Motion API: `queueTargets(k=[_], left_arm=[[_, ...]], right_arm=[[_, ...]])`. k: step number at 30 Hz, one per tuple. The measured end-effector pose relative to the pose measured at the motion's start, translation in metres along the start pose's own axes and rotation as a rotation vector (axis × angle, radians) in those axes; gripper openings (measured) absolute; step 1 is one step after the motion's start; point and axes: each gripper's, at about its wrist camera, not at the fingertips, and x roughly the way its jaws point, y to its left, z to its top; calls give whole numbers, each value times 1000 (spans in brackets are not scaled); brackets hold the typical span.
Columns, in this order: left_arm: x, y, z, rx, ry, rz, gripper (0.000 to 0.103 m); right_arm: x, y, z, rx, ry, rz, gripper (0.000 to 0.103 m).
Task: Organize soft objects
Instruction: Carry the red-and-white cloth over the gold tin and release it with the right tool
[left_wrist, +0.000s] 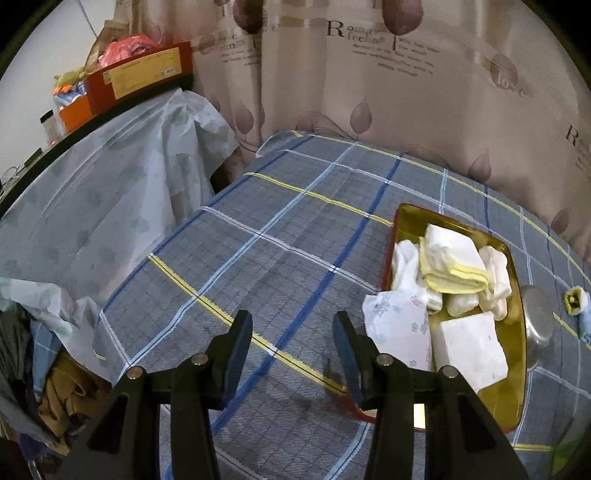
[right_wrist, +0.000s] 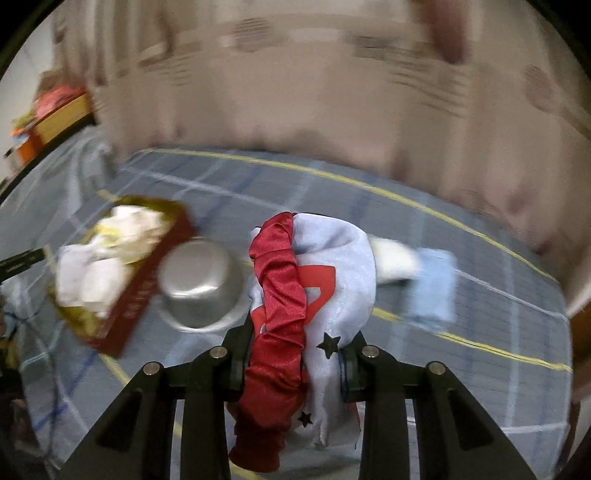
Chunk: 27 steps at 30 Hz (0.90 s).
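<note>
A: While the left gripper (left_wrist: 291, 325) hangs with jaws apart over bare plaid cloth (left_wrist: 258, 229), where's the satin cloth (right_wrist: 295, 317)?

B: Clamped in the right gripper (right_wrist: 295, 354), beside the tray (right_wrist: 147, 280) edge.

Ahead of the left gripper (left_wrist: 292, 325) the blue-grey checked bedsheet (left_wrist: 258, 229) lay bare up to the beige printed curtain (left_wrist: 369, 92), leaving open passage. To its right the gold-lined red tray (left_wrist: 519, 369), heaped with white folded cloths (left_wrist: 454, 254), blocked the way, and an upturned steel bowl (left_wrist: 537, 314) stood just beyond it. To the left a pale plastic-draped table (left_wrist: 92, 192) closed that side.
</note>
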Motion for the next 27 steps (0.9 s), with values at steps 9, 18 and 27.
queueTargets(k=[9,18,27], left_arm=[[-2,14,3,-35,-12,44,46],[0,16,3,-35,-8,60,46],[4,11,1,-18,1,56,46]], right_arm=[[28,124,15,-133,22,218,30],[62,202,33,-200,26,292,31],[89,227,39,-211,56,298,38]])
